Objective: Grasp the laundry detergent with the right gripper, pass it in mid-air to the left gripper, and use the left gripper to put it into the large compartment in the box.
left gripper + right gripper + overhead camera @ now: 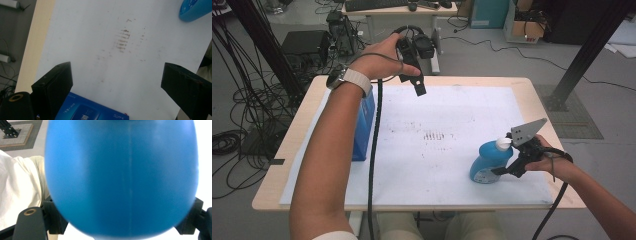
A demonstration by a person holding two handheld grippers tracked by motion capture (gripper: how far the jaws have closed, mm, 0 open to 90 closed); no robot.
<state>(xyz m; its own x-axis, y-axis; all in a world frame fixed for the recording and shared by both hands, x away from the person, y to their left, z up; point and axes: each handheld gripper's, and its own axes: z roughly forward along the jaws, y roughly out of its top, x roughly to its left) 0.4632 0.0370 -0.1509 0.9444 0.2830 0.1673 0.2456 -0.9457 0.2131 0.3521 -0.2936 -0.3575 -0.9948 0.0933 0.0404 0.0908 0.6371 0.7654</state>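
A blue bottle (489, 160) with a white cap (503, 144) leans on the white sheet (462, 110) at the table's front right. My right gripper (501, 165) comes in from the right and is shut on the bottle's body. In the right gripper view the bottle (120, 177) sits between both jaws and hides their inner faces. My left gripper (417, 82) hangs open in the air over the table's far left, with nothing between its jaws. A blue box (362, 130) stands under that forearm, and in the left gripper view the box (92, 111) lies below the open gripper (117, 72).
Brownish smudges (434, 135) mark the middle of the sheet. The wooden table (532, 95) has bare edges around it. Beyond the far edge are cables, a black case (304, 42) and a desk. A dark post (587, 55) stands at the right rear.
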